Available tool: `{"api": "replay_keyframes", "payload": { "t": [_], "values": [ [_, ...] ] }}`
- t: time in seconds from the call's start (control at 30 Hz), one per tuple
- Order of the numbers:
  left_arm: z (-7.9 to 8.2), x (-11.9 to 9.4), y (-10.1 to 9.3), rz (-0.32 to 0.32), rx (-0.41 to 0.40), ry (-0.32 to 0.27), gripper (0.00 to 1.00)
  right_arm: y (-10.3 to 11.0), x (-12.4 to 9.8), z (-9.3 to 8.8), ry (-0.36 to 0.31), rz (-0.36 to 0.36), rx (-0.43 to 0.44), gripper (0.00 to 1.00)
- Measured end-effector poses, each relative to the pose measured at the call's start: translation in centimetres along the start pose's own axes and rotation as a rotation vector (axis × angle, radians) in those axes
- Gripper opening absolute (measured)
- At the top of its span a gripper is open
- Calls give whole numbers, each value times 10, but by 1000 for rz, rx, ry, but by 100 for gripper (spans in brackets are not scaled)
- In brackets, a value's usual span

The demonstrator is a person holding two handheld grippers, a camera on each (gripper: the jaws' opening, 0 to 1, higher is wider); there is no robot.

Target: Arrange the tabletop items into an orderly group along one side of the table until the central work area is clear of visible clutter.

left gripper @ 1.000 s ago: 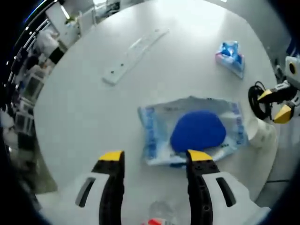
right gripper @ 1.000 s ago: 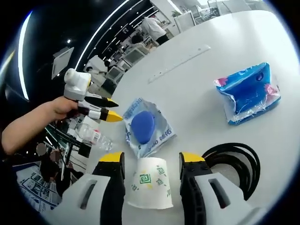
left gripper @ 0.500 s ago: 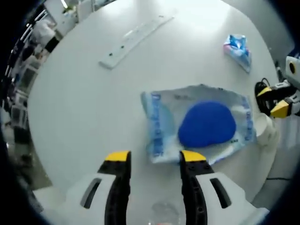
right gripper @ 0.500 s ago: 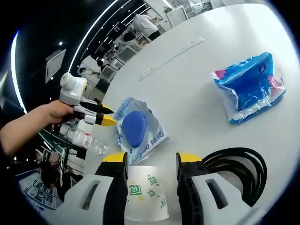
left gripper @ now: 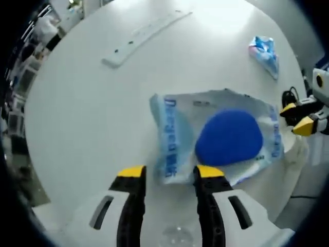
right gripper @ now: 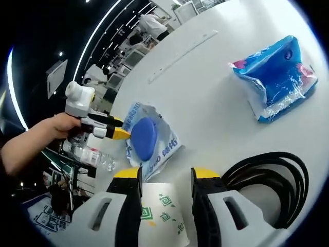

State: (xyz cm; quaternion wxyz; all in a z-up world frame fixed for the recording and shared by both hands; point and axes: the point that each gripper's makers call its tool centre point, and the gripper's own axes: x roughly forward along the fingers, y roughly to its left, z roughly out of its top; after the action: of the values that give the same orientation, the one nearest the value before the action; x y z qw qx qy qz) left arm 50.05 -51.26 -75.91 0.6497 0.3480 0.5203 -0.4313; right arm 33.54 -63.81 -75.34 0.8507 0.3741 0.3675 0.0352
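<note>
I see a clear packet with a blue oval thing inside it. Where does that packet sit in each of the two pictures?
Left gripper view: the packet lies at centre right on the white table, just beyond the left gripper.
Right gripper view: the packet lies left of centre, beside the left gripper.
Shared landmark: the blue tissue pack, farther across the table.
</note>
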Motion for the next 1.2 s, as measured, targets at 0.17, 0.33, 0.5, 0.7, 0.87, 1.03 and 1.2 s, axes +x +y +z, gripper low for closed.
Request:
{"api": "replay_keyframes", "payload": {
  "t": [0.17, 0.33, 0.5, 0.7, 0.87, 1.03, 1.2],
  "values": [
    [0, 1, 2, -3, -11, 8, 37, 1, 2, -1, -1, 10, 16, 35],
    [-1, 2, -1, -31, -13, 20, 32, 0, 5, -2, 8, 22, 35, 30],
    [-1, 4, -4, -51, -18, 26, 29, -1, 7, -1, 6, 34, 56, 27],
    [0, 5, -4, -55, -15, 25, 28, 1, 12, 0, 15, 50, 75, 25],
    [0, 5, -4, -61, -9, 19, 25, 4, 19, 0, 25, 68, 101, 21],
    [0, 6, -6, -67, -3, 19, 16, 9, 26, 3, 34, 84, 118, 10],
    [0, 6, -1, -32, 18, 28, 4, 8, 27, 3, 41, 77, 147, 3]
  ]
}}
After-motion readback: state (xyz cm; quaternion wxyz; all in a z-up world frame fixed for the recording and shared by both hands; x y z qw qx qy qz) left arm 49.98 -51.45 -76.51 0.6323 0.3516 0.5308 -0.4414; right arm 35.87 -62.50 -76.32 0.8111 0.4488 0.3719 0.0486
